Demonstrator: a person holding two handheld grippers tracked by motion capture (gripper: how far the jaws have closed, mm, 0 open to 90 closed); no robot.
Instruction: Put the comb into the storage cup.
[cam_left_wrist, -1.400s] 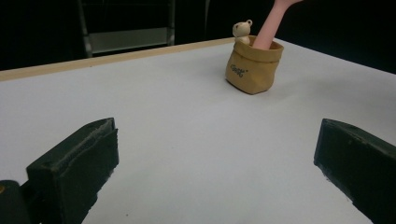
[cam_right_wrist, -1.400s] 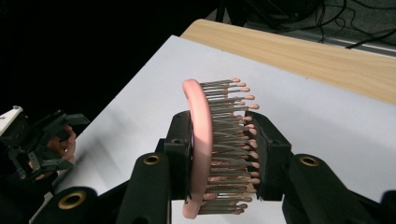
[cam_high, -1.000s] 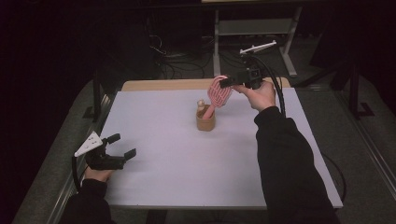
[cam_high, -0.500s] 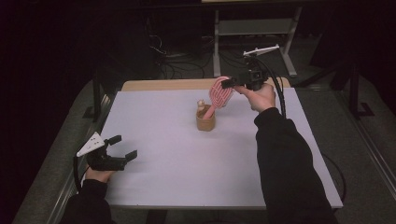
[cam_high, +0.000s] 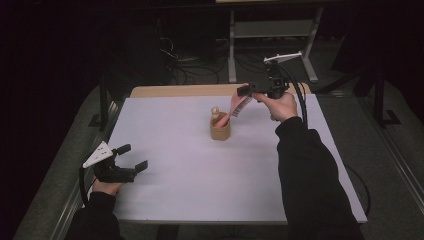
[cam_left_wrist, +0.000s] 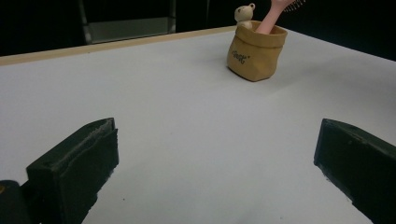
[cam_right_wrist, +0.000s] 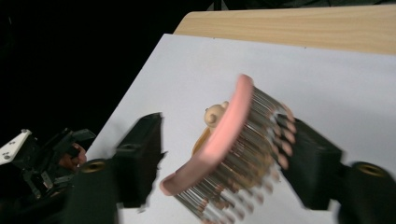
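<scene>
My right tool (cam_high: 243, 91) has its jaws loosely around the pink hairbrush (cam_high: 239, 106) head; handle slants down into the tan pouch (cam_high: 220, 131) mid-counter (cam_high: 165, 125). Left tool (cam_high: 132, 159) sits wide open, empty.

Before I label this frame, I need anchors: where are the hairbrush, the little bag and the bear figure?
hairbrush (cam_right_wrist: 219, 135): right gripper view, on the pink back of its head.
little bag (cam_left_wrist: 254, 56): left gripper view, on its tan front wall.
bear figure (cam_left_wrist: 243, 13): left gripper view, on its head above the bag's rim.
</scene>
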